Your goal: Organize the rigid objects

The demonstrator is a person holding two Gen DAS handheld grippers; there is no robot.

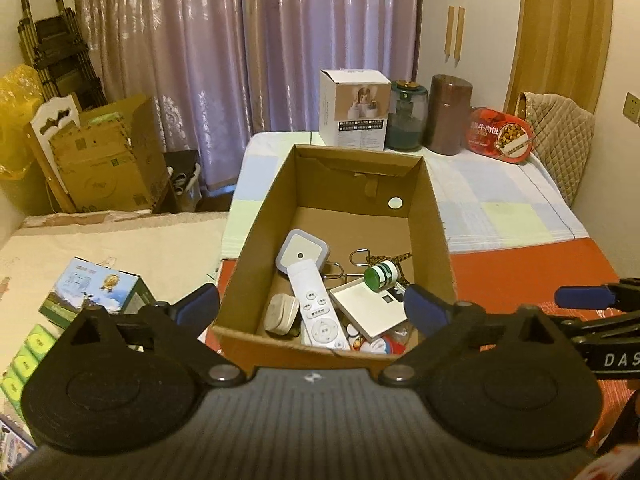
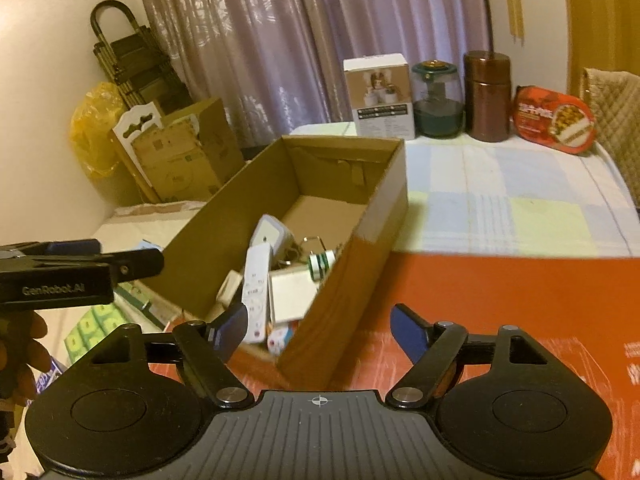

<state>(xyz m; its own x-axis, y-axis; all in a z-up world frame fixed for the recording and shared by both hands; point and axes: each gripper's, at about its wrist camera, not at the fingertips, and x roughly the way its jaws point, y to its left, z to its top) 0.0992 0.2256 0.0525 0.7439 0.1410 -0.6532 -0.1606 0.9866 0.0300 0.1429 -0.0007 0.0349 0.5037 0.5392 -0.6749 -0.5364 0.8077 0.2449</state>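
Note:
An open cardboard box (image 1: 256,216) stands on the table; it also shows in the right wrist view (image 2: 224,216). Inside lie a white remote (image 1: 318,304), a square grey-rimmed night light (image 1: 302,254), a white plug adapter (image 1: 282,314), a green-capped bottle (image 1: 380,274), a white flat box (image 1: 368,308) and metal wire pieces (image 1: 352,264). My left gripper (image 1: 312,312) is open and empty, just in front of the box's near wall. My right gripper (image 2: 324,328) is open and empty at the box's near right corner. The right gripper shows in the left wrist view (image 1: 588,298).
At the table's back stand a white carton (image 1: 354,108), a green glass jar (image 1: 406,116), a brown canister (image 1: 448,114) and a red food tin (image 1: 500,134). A printed box (image 1: 96,294) and green packs (image 1: 28,356) lie left. Cardboard boxes (image 1: 108,164) lean by the curtain.

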